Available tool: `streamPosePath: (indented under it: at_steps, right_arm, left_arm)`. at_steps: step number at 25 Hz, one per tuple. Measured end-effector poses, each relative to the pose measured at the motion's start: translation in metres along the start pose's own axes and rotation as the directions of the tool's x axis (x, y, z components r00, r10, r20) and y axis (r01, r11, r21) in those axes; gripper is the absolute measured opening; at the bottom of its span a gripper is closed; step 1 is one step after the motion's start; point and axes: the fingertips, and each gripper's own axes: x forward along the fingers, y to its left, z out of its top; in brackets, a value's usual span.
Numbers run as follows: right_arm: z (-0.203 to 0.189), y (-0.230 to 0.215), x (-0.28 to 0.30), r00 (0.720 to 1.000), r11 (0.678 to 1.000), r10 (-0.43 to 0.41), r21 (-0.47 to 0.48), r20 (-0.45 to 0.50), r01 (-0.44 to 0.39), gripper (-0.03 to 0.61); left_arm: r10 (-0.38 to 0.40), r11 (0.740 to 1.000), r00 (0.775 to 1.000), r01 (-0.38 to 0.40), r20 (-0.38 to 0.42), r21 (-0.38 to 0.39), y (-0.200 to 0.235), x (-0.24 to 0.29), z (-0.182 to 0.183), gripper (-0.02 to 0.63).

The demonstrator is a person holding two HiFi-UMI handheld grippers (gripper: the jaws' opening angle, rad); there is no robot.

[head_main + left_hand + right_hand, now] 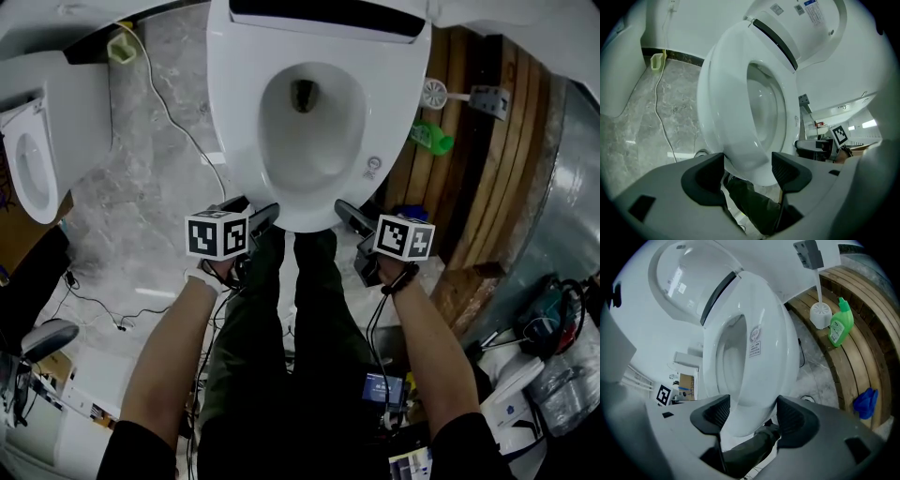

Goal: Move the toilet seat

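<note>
My left gripper (261, 217) at the front of the toilet seat (236, 112), jaws spread wide with its rim between them, seat lying down on the bowl, my right gripper (349, 217) equally wide astride the rim, green bottle (841, 326) far right.

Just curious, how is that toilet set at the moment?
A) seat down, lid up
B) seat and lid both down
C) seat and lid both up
A: the seat lies flat on the bowl, while the lid stands raised behind it.
</note>
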Motion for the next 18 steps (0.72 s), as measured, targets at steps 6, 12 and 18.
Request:
streamPosePath:
  at_steps: [6, 12, 18]
  right_arm:
    - [-0.001, 0.002, -0.006, 1.000, 1.000, 0.005, 0.000, 0.000, -0.005, 0.304]
    - [-0.002, 0.012, -0.018, 0.999, 0.998, 0.047, 0.038, 0.014, -0.047, 0.304]
    - [-0.006, 0.023, -0.030, 0.997, 0.997, 0.072, 0.022, 0.009, -0.072, 0.304]
  left_arm:
    - [-0.045, 0.999, 0.999, 0.045, 0.006, -0.013, -0.003, -0.004, 0.000, 0.304]
    - [-0.120, 0.991, 0.993, 0.121, 0.024, -0.060, -0.010, -0.003, -0.002, 0.304]
    - [-0.208, 0.969, 0.977, 0.213, 0.055, -0.125, -0.022, -0.009, -0.002, 0.302]
